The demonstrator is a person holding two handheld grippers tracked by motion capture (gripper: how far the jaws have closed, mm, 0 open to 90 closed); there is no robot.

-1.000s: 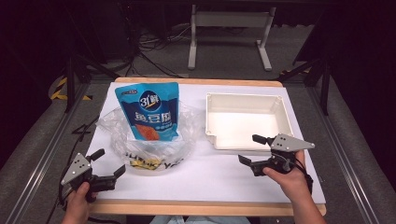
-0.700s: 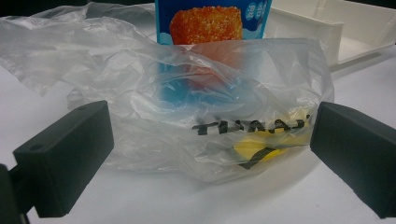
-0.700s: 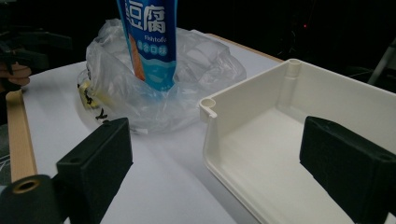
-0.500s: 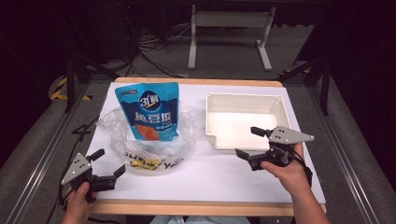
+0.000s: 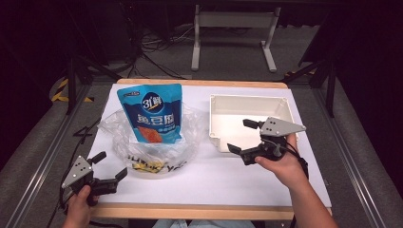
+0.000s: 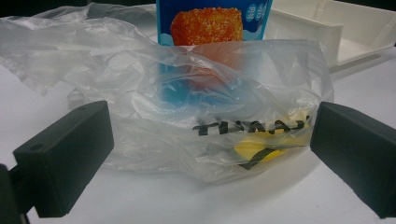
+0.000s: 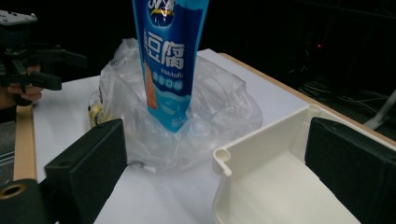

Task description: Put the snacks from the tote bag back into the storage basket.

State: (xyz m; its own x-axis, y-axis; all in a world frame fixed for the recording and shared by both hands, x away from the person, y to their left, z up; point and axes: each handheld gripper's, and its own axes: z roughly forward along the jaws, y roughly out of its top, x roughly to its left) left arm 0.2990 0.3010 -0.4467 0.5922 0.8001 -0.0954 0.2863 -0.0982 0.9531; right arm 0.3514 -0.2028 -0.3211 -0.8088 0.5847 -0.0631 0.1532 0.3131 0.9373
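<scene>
At the near left corner of the white table, a hand is holding the left gripper. Its claw is spread wide and pinching nothing. It is pointing at the clear plastic bag, which is lying just past it on the left half of the table. In the left gripper view the bag is sitting between the two black jaws but farther off, and they are not touching it. Black letters are showing on the bag, but they are crumpled and backwards, so I cannot read them. Something yellow is lying inside, near the bottom.

A blue pouch is standing up in the bag and sticking out of the top. It is showing a big "31" in a round mark, large white Chinese words, and a picture of an orange crumbed block. In the right gripper view the pouch is also showing small letters that look like "Fishtofu".

On the right, a hand is holding the right gripper over the near left corner of the white tray. Its claw has just been opening and is spread wide, with nothing pinched. The tray is sitting on the far right part of the table, well apart from the bag.

Past the far edge of the table, a grey metal stand and black cables are resting on the dark floor.
</scene>
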